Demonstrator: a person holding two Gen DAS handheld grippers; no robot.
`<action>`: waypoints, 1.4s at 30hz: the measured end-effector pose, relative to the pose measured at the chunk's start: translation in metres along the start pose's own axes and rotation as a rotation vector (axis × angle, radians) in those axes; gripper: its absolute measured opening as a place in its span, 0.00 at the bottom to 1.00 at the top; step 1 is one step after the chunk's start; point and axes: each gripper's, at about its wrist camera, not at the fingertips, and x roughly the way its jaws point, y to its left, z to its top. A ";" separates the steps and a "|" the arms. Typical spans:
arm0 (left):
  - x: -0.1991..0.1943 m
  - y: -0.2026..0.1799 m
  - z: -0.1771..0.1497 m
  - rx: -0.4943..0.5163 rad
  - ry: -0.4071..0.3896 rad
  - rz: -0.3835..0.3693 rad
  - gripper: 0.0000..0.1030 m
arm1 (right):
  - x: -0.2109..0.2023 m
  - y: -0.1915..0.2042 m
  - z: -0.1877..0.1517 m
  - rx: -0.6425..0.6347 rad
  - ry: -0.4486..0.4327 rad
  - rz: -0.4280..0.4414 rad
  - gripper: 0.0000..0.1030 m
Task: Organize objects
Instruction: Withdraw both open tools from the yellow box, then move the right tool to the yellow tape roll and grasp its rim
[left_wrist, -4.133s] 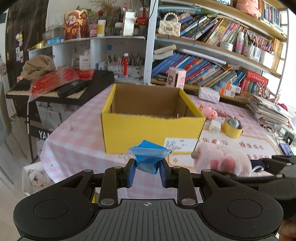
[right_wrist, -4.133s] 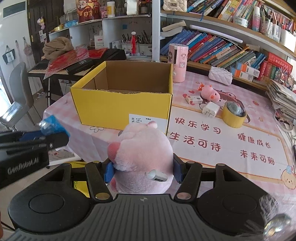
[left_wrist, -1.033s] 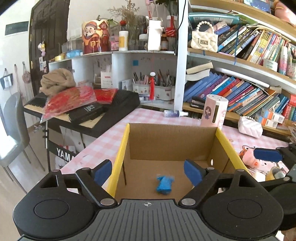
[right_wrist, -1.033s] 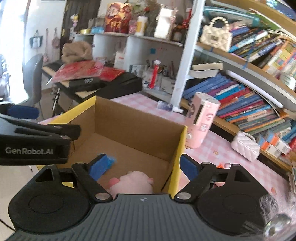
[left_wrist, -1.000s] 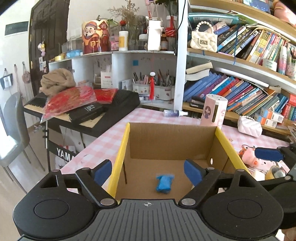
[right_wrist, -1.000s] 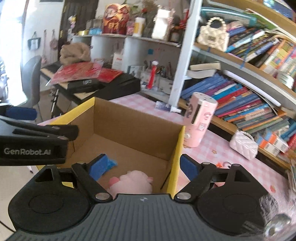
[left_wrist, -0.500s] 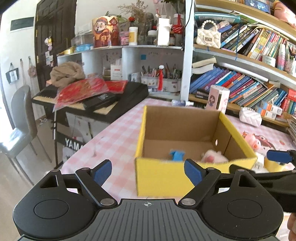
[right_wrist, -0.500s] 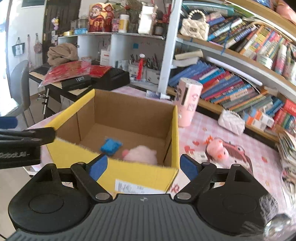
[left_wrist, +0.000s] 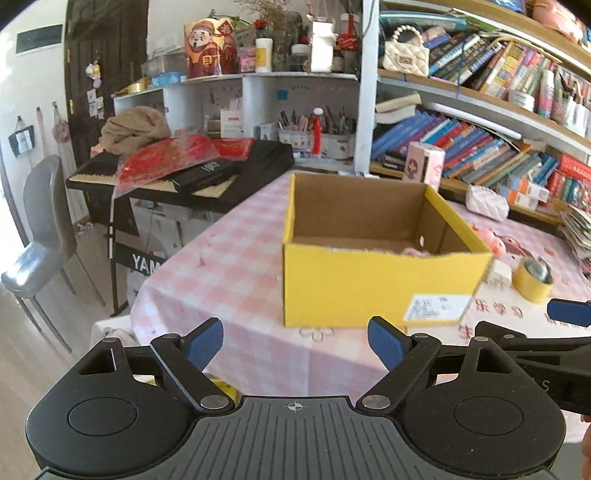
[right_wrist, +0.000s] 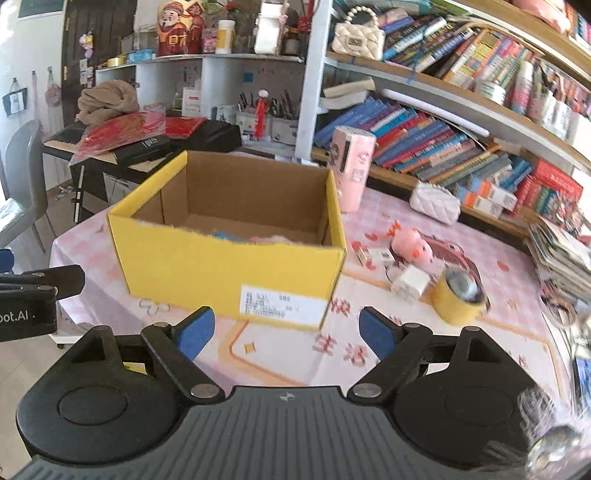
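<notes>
- Left gripper (left_wrist: 295, 341) and right gripper (right_wrist: 282, 330): blue pads spread wide, nothing between, both angled down short of the box.
- Yellow cardboard box (right_wrist: 229, 266), raw brown inside, on pink checked tablecloth (left_wrist: 229, 266).
- Right view alone shows blue packet (right_wrist: 225, 235) beside fuzzy pink plush (right_wrist: 275, 239) inside.

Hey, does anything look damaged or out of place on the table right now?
The yellow cardboard box has a ragged, torn top edge along its near wall, as if a flap was ripped off. Nothing looks spilled.
</notes>
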 end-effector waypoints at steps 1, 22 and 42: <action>-0.002 -0.001 -0.002 0.004 0.004 -0.007 0.85 | -0.003 -0.001 -0.004 0.008 0.004 -0.007 0.82; -0.006 -0.045 -0.023 0.125 0.059 -0.166 0.85 | -0.038 -0.044 -0.048 0.161 0.068 -0.162 0.82; 0.033 -0.136 0.002 0.216 0.063 -0.265 0.85 | -0.008 -0.134 -0.040 0.249 0.100 -0.263 0.83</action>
